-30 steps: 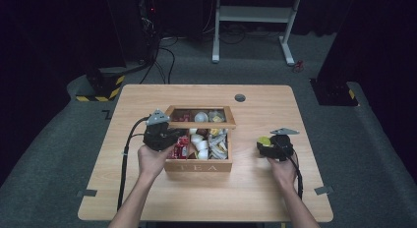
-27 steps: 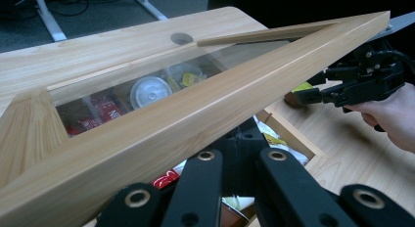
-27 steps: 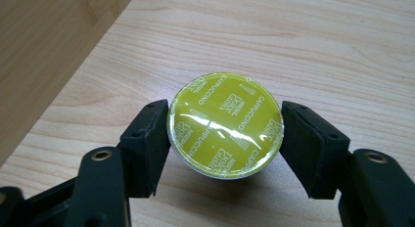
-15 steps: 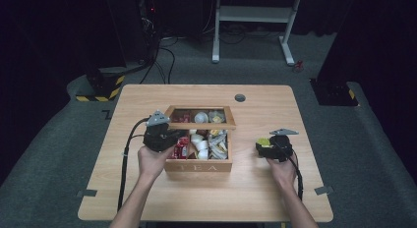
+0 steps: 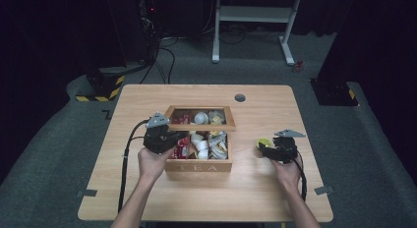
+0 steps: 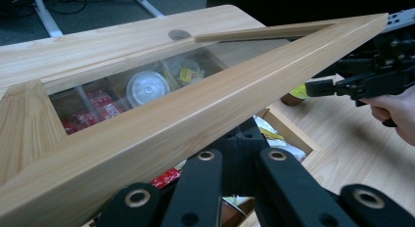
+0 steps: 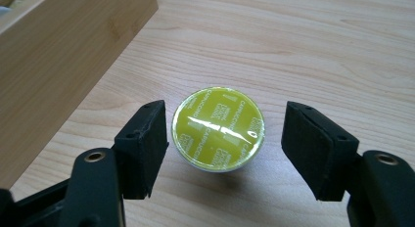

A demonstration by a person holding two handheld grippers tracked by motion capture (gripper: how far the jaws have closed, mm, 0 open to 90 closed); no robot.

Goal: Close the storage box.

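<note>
A dark lab or studio: black curtains [image 5: 54, 41], cabled equipment rack [image 5: 147, 12], hazard-striped floor block [image 5: 101, 85], lone wooden table [image 5: 275, 110].

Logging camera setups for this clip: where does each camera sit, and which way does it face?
High view: fixed above the person's side, looking forward and down on the table; forearms, left gripper and right gripper show.
Left gripper view: rides the left gripper, looking under the raised lid across the tea box; its own fingers show.
Right gripper view: rides the right gripper, looking down at the yellow capsule.
Shared: all three views show the capsule and the box.
</note>
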